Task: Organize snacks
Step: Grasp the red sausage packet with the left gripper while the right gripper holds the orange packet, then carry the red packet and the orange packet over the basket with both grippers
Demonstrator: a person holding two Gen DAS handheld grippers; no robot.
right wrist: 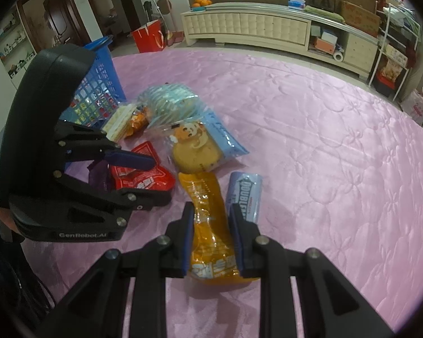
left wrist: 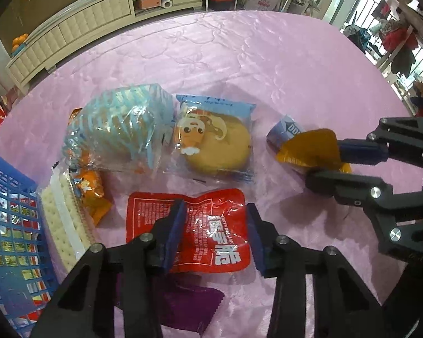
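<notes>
The red snack packet [left wrist: 189, 231] lies flat on the pink-covered desk [left wrist: 268, 70], and the left claw [left wrist: 215, 239] straddles it, pads touching its edges. The right claw [right wrist: 211, 242] is clamped on the orange packet [right wrist: 208, 225]. The blue basket [left wrist: 11, 225] stands just left.

I work in a home living room: cream TV cabinet [right wrist: 268, 28] topped with oranges [right wrist: 201, 1], pink-clothed table [right wrist: 324, 129], laundry hanging [left wrist: 400, 39].

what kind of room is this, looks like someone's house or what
Most likely a home living room. A long cream cabinet with oranges on top lines the wall, clothes hang by a window, and the snacks lie on a table under a pink cloth.
</notes>
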